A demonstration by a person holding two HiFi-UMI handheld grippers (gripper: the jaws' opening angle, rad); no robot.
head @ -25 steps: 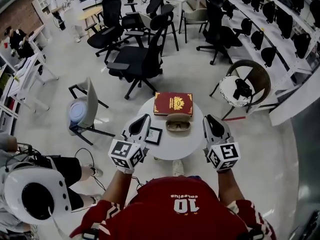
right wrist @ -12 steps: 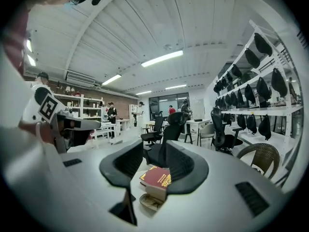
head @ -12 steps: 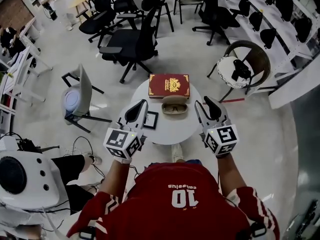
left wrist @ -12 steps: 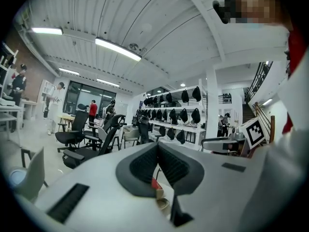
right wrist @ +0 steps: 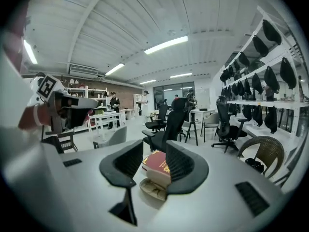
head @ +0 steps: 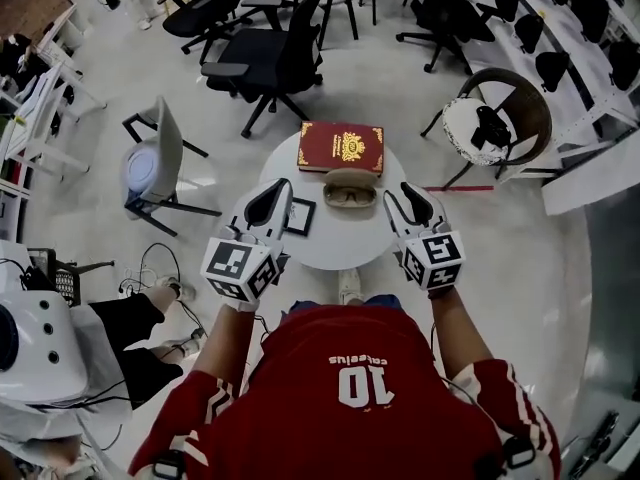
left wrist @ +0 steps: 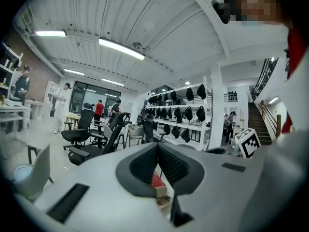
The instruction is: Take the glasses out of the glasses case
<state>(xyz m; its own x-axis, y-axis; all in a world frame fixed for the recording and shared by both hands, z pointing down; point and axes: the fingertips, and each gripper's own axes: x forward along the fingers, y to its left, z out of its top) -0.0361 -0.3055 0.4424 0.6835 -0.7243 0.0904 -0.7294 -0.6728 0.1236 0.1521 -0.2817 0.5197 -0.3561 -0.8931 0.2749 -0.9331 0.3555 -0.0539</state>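
Observation:
An open beige glasses case [head: 350, 190] lies on the round white table [head: 340, 246], with dark glasses [head: 349, 197] inside it. A red book [head: 340, 148] lies just behind it. My left gripper [head: 284, 184] hovers left of the case, jaws shut, nothing held. My right gripper [head: 404, 194] hovers right of the case; its jaws have just been opening and stand open, gripping nothing. In the right gripper view the case [right wrist: 154, 185] and book [right wrist: 157, 159] show beyond the open gripper [right wrist: 154, 151]. The left gripper view shows the shut gripper [left wrist: 158, 145] with the case [left wrist: 163, 199] below it.
A small black-framed card [head: 300, 216] lies on the table under the left gripper. Around the table stand a grey shell chair [head: 160, 163], a black office chair [head: 270, 63] and a wicker chair [head: 500, 128]. A person sits low at the left [head: 140, 333].
The right gripper's jaws went from shut to open, and it came down and in toward the case. The left gripper stayed shut and hardly moved.

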